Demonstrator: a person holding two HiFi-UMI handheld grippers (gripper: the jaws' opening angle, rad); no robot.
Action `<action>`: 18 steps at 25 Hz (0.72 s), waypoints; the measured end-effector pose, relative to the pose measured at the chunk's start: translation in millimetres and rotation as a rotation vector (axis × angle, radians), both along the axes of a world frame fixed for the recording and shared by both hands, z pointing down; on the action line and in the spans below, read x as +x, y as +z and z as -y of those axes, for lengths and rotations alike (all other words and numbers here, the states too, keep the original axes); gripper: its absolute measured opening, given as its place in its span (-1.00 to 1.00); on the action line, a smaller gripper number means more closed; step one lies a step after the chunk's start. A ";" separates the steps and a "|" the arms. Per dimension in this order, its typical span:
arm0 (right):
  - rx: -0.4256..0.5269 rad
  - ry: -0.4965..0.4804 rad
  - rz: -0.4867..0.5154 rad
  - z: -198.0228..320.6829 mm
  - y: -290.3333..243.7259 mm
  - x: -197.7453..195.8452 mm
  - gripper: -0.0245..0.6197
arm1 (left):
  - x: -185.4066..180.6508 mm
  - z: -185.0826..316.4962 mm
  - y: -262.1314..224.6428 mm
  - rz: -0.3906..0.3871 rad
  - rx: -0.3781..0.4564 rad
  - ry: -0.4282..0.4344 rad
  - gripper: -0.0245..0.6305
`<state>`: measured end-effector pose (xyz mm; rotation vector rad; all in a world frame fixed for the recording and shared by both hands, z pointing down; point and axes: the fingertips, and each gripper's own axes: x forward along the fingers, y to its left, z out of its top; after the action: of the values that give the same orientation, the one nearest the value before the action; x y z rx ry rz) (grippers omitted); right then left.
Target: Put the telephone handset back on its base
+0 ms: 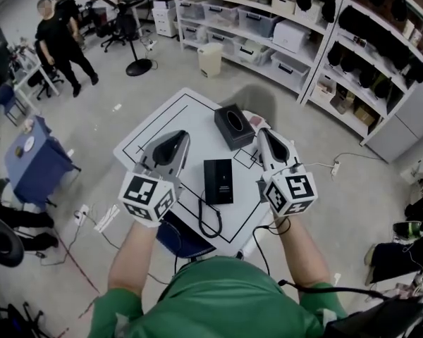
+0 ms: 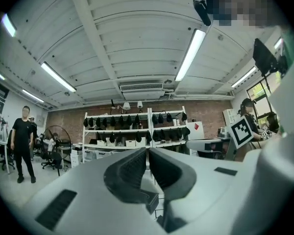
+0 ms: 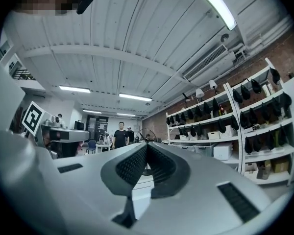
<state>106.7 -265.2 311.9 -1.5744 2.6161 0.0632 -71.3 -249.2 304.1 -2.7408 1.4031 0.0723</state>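
Both empty: left gripper (image 1: 181, 138), right gripper (image 1: 263, 134) closed; telephone (image 1: 218, 182) on table (image 1: 175, 115).

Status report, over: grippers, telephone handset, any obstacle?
Both shut, empty: left gripper, right gripper. On table, telephone looks whole. Nearby tissue box not blocking.

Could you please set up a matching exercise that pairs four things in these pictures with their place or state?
Things:
1. left gripper
2. black telephone
3. black tissue box
4. white bin

Place or state:
A. standing by the shelves
B. jaws shut, nothing between them
C. near the far edge of the table
D. mid-table, cord looping toward the near edge

Pairs: 1-B, 2-D, 3-C, 4-A
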 end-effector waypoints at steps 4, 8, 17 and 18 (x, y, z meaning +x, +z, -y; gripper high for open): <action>0.016 0.003 -0.016 -4.1 -1.8 -0.1 -0.85 | -6.4 -6.2 1.4 0.006 0.010 -0.037 -0.81; 0.029 0.005 -0.021 -1.7 -3.8 1.2 -0.85 | -10.6 -0.5 3.0 0.015 0.014 -0.073 -0.81; 0.035 0.011 -0.054 2.8 -0.8 -3.3 -0.85 | -13.4 6.5 9.5 0.036 0.009 -0.092 -0.81; 0.040 0.011 -0.062 2.2 -1.4 -4.5 -0.85 | -13.2 6.5 9.7 0.041 0.011 -0.092 -0.81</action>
<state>102.2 -267.4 310.5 -1.5993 2.6354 0.1664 -84.5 -255.7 313.7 -2.6489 1.5107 0.0194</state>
